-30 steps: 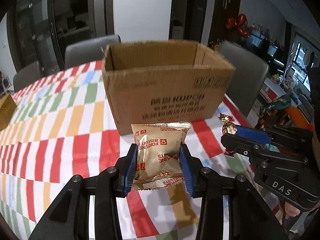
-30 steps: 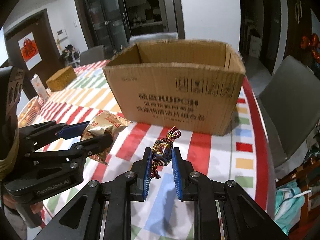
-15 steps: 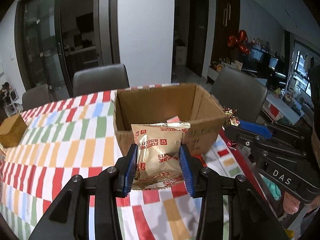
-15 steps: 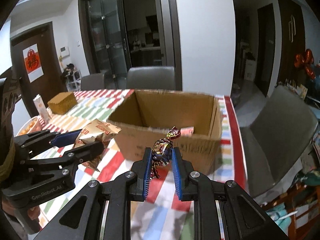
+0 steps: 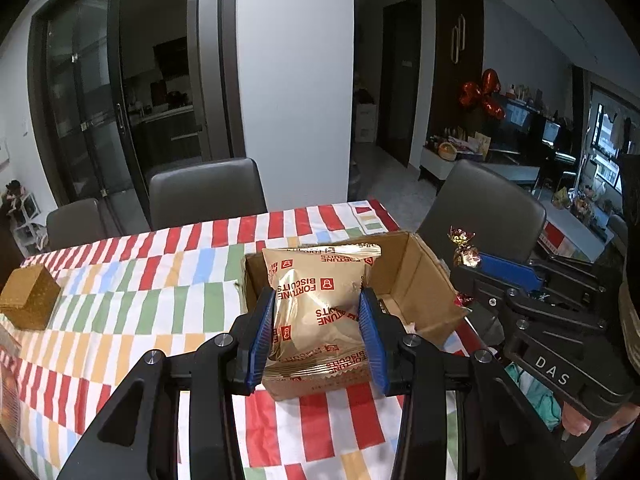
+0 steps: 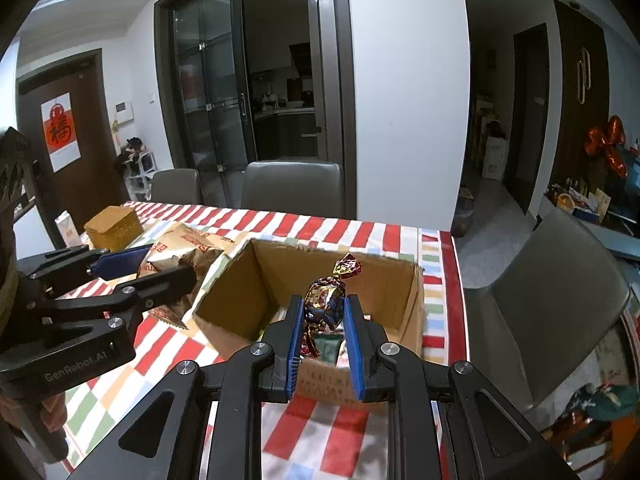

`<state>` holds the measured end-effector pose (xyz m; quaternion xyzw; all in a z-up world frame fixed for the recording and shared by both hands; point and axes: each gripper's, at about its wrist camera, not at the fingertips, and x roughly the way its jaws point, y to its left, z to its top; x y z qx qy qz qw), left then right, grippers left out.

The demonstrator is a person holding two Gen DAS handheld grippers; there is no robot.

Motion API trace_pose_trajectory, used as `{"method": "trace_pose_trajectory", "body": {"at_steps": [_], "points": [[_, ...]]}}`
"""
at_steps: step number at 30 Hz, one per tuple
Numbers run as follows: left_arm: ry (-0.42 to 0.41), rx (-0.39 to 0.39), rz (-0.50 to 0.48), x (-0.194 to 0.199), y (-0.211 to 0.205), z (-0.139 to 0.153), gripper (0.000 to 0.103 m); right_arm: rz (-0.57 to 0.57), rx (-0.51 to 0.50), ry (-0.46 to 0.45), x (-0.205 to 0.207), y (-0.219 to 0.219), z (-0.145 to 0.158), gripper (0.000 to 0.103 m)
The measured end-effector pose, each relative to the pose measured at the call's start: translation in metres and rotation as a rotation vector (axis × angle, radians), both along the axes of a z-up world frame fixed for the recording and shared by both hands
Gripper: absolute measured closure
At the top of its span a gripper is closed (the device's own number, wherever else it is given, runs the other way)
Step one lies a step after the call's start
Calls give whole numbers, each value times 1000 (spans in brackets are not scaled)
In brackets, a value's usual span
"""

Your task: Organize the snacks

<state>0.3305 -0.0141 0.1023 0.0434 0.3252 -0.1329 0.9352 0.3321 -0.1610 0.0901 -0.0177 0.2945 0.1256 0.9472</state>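
Left gripper: blue pads clamped on both side edges of a gold packet printed "FORTUNE BISCUITS", text upside down in the left wrist view. Packet sits upright between the fingers, top seal above the pad tips, bottom seal below them. Directly ahead of and below the left gripper is the open box, cardboard, flaps up; the packet overlaps its near-left part in view, so whether it is over the opening or just short of the near wall cannot be told from that view. Right wrist view shows the left gripper to the left of the box, packet beside the box's left wall and above the cloth. Right gripper: narrow, pads closed on a candy in a shiny dark-red and gold twist wrapper, top twist sticking up past the fingertips. Candy is held over the near edge of the box opening; wrapped items lie on the box floor beneath the fingers, too hidden to identify. In the left wrist view the right gripper is at the right, candy just off the box's right wall. Striped tablecloth under everything; a small gold box far left of the left gripper; grey chairs beyond the table.
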Motion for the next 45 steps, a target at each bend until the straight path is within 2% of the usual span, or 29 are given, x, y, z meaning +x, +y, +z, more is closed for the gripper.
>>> {"method": "trace_pose_trajectory", "body": {"at_steps": [8, 15, 17, 18, 19, 20, 22, 25, 26, 31, 34, 38, 40, 45], "points": [[86, 17, 4, 44, -7, -9, 62, -10, -34, 65, 40, 1, -3, 82], [158, 42, 21, 76, -14, -31, 61, -30, -75, 149, 75, -1, -17, 82], [174, 72, 38, 81, -17, -38, 56, -34, -74, 176, 81, -2, -24, 82], [174, 83, 47, 81, -17, -40, 48, -34, -70, 192, 83, -2, -28, 81], [165, 96, 58, 80, -17, -42, 43, -34, -69, 204, 84, -2, -30, 79], [158, 101, 64, 79, -15, -43, 42, -39, -72, 215, 84, -3, -33, 72], [144, 123, 75, 73, -13, -45, 41, -52, -82, 206, 82, -4, -37, 64], [111, 152, 95, 60, -9, -43, 37, -63, -99, 189, 71, -5, -38, 61], [95, 158, 101, 54, -7, -42, 36, -69, -97, 183, 67, -6, -37, 55], [15, 174, 141, 24, -3, -29, 28, -104, -92, 103, 33, -9, -27, 41], [-34, 144, 155, 1, 2, -19, 18, -113, -81, 59, 9, -11, -19, 34], [-98, 123, 177, -37, 7, -11, 15, -122, -78, -9, -24, -11, -6, 27], [-122, 99, 183, -55, 10, -9, 10, -128, -81, -50, -42, -12, -1, 25], [-155, 43, 171, -95, 15, -7, 5, -128, -70, -119, -83, -13, 8, 21]]}}
